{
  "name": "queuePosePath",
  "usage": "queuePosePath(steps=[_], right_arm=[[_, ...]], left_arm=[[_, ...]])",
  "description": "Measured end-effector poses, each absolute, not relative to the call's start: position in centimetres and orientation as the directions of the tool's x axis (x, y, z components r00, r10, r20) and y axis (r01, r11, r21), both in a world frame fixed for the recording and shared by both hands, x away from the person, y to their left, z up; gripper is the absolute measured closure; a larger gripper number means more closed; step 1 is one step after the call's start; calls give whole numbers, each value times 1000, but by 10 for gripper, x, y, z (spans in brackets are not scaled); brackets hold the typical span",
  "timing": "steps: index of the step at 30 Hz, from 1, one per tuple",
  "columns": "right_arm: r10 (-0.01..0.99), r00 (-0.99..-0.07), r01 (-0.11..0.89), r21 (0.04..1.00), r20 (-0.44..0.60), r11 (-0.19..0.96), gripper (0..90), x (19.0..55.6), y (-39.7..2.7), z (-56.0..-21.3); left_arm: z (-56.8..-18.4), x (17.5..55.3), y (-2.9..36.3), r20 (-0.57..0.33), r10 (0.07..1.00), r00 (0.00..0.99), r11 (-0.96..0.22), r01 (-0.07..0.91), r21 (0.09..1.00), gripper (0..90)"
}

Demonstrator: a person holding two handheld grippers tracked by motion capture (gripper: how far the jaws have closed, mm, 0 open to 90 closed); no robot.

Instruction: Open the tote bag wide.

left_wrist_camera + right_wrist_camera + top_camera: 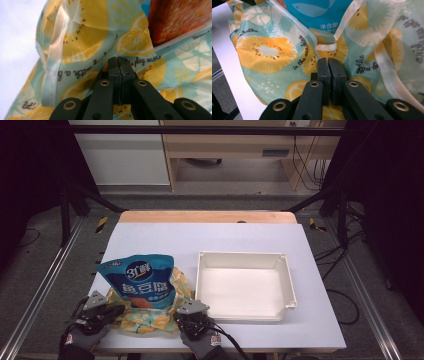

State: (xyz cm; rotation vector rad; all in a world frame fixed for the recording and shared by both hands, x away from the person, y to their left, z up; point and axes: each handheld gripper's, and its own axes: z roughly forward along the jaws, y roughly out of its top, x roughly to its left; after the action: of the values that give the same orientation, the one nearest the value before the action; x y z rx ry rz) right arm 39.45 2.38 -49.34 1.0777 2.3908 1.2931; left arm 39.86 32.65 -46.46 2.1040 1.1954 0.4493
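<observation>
A blue snack bag (140, 282) stands upright inside a lemon-print fabric bag (150, 320) at the table's front left. My left gripper (118, 311) is at the fabric's left side and my right gripper (178, 317) at its right side. In the left gripper view the jaws (119, 58) are pressed together on a fold of the fabric bag (82, 32), with the snack bag's orange panel (177, 20) beyond. In the right gripper view the jaws (328, 60) are shut on the fabric bag (267, 50) just under its pale hem, below the blue snack bag (319, 12).
A white rectangular tray (245, 254) sits to the right of the bags, with nothing in it. The pale table (210, 237) stretches bare behind them. Its front edge is close to both gloved hands, and metal frame rails run along both sides.
</observation>
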Motion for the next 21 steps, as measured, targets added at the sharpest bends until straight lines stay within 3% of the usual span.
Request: queuePosePath(steps=[11,21], right_arm=[[685,-713,497,798,152,341,804,395,22,-492],[651,-743,426,860,155,281,690,393,7,-462]], left_arm=[[-471,403,326,-66,847,528,-353,650,673,874],[-455,391,332,-72,840,538,-313,588,746,731]])
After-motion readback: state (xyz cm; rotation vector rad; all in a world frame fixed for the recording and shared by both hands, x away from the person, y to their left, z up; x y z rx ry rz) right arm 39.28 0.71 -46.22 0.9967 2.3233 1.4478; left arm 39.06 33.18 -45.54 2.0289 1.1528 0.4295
